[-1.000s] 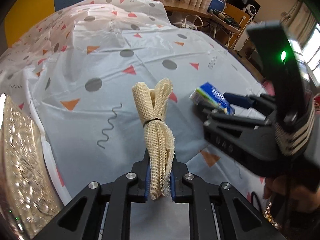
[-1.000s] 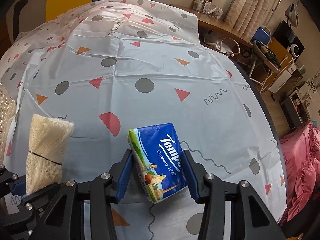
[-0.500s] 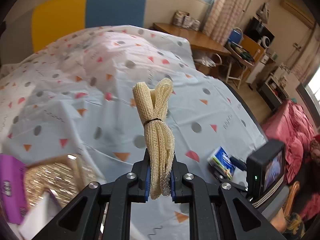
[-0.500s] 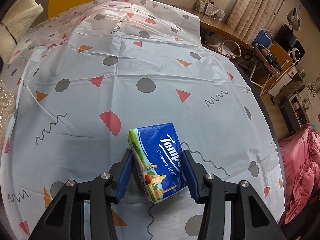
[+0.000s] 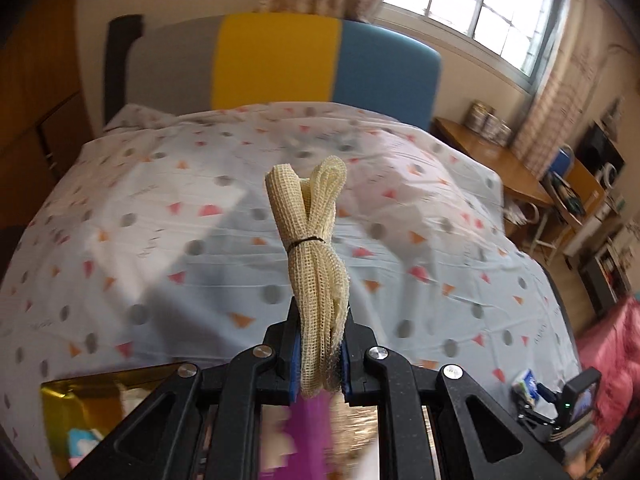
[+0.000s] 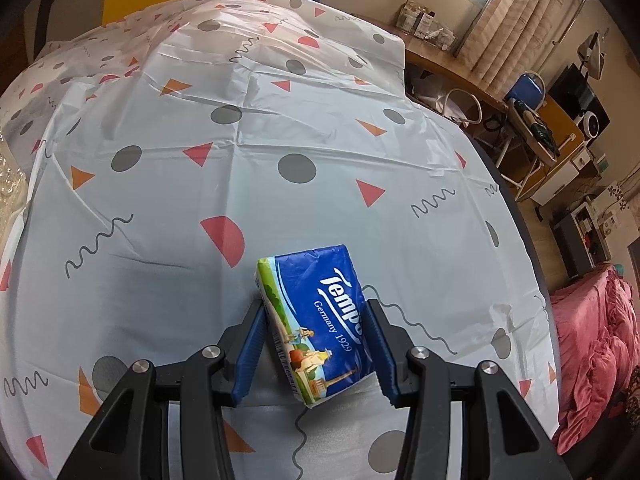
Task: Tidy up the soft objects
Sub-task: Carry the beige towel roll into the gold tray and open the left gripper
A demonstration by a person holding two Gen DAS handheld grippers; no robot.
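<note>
A wide bed sheet (image 6: pixel 328 132), pale blue with grey dots, red and orange triangles and squiggles, creased but bare across most of its spread, fills both views; a wooden desk (image 5: pixel 492 160) and pink bedding (image 6: pixel 592 344) border its right edge. Below the left gripper (image 5: pixel 320 364) lies a shiny gold box (image 5: pixel 88 400) with blurred purple and pale contents. That gripper is clenched on a bundle of cream mesh cloth (image 5: pixel 316 248), tied by a dark band, standing upright above the sheet. The right gripper (image 6: pixel 316 348) grasps a blue Tempo tissue pack (image 6: pixel 320 324), tilted, low over the sheet's near edge.
</note>
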